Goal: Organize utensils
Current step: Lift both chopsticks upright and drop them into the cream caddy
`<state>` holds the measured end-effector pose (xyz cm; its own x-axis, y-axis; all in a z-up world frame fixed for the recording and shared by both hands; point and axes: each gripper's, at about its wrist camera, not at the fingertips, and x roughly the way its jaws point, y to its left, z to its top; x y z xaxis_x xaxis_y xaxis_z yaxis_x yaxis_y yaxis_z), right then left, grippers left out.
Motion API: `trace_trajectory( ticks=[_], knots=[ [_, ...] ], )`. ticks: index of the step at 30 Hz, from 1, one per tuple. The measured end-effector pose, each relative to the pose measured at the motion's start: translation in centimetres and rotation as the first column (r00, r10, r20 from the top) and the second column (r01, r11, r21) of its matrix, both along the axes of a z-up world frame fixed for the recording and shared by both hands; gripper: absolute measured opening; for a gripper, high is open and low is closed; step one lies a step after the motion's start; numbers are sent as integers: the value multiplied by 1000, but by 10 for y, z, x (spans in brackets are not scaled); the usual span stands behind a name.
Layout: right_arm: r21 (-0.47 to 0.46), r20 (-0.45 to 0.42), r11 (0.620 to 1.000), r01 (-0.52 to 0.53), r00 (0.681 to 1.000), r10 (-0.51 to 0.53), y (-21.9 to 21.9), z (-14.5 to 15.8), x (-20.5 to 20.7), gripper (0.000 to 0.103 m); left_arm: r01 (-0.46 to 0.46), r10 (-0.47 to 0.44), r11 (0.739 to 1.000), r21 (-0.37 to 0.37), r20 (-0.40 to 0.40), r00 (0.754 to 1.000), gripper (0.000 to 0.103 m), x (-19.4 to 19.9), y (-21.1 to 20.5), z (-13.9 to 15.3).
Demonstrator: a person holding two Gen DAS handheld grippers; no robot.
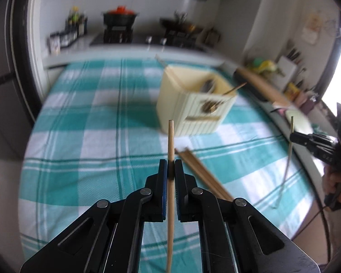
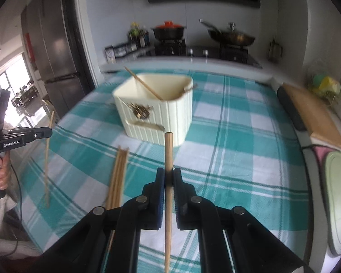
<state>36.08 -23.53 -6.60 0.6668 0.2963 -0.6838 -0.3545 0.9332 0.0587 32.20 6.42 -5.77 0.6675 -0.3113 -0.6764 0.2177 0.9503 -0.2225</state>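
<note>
Each gripper is clamped on one upright chopstick, the left gripper [image 1: 170,170] on its chopstick [image 1: 170,141] and the right gripper [image 2: 168,177] on its own [image 2: 168,150], with the cream holder [image 2: 154,111] just above centre frame, slightly nearer the right.

Two grippers: left gripper [image 1: 171,168] and right gripper [image 2: 168,177], each clamped on one chopstick, left-held chopstick [image 1: 170,141] and right-held chopstick [image 2: 168,152]. One loose bundle of chopsticks [image 2: 118,177] lying near on the checked cloth [image 2: 227,136], number in it unclear. One cream utensil holder [image 2: 156,113] farther off, one chopstick in the holder [image 2: 145,85]. At the far counter, two pans: lidded pot [image 2: 169,31], wok [image 2: 231,37]. At right, one cutting board [image 2: 311,116].
</note>
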Motion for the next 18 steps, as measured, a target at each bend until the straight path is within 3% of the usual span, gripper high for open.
trace_trajectory(
  ticks=[9, 18],
  knots=[
    [49, 162, 999, -14, 987, 6, 6, 46, -34, 8, 2, 4, 999, -47, 129, 992, 4, -29, 3, 42],
    [77, 255, 997, -12, 967, -8, 9, 82, -26, 8, 12, 3, 997, -80, 180, 984, 4, -23, 5, 71]
  ],
)
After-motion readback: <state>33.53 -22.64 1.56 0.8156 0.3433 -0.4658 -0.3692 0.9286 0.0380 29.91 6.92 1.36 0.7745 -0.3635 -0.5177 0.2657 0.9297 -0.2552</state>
